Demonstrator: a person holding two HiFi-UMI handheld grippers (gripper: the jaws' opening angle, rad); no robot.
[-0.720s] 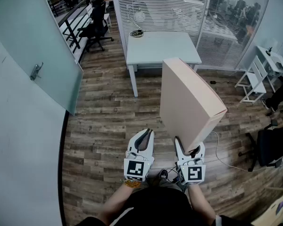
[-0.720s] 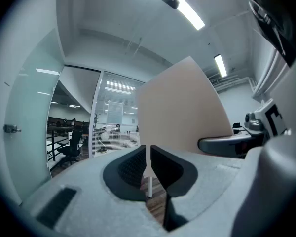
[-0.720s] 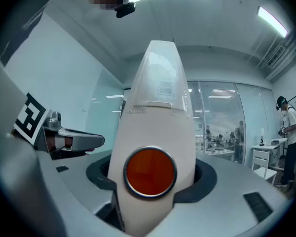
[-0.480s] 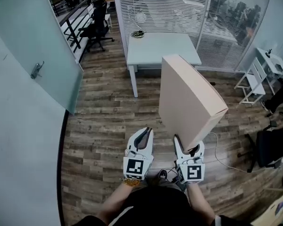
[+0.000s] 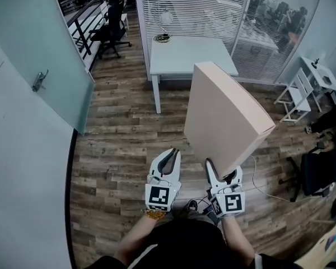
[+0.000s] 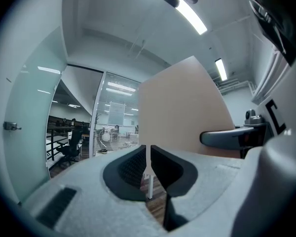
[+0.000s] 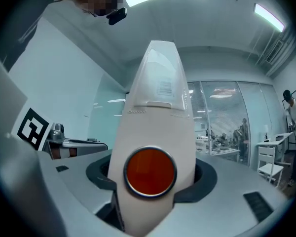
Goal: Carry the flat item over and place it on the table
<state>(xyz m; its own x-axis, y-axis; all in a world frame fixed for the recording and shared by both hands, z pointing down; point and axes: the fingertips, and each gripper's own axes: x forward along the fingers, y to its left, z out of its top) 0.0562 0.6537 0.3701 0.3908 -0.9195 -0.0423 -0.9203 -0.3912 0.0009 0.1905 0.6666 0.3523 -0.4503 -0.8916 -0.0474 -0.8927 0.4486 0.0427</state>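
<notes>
The flat item is a large, thin beige box (image 5: 227,114), held upright on its edge and leaning right. My right gripper (image 5: 223,170) is shut on its near lower corner. In the right gripper view the box's narrow edge (image 7: 158,98), with a round orange sticker (image 7: 150,172), fills the gap between the jaws. Beside it, my left gripper (image 5: 169,158) is shut on nothing, its pads (image 6: 138,167) closed together. The box's broad face (image 6: 187,112) shows to its right. The white table (image 5: 190,55) stands ahead, beyond the box.
A frosted glass door (image 5: 39,55) with a handle (image 5: 40,80) stands on the left. A black office chair (image 5: 109,24) is at the back left. A white rack (image 5: 294,97) and a dark chair (image 5: 325,170) are on the right. A cable (image 5: 257,184) lies on the wood floor.
The glass door and floor have slid slightly left and down as the view advances toward the table. The box stays in the right gripper, its top leaning slightly more. The left gripper stays shut.
</notes>
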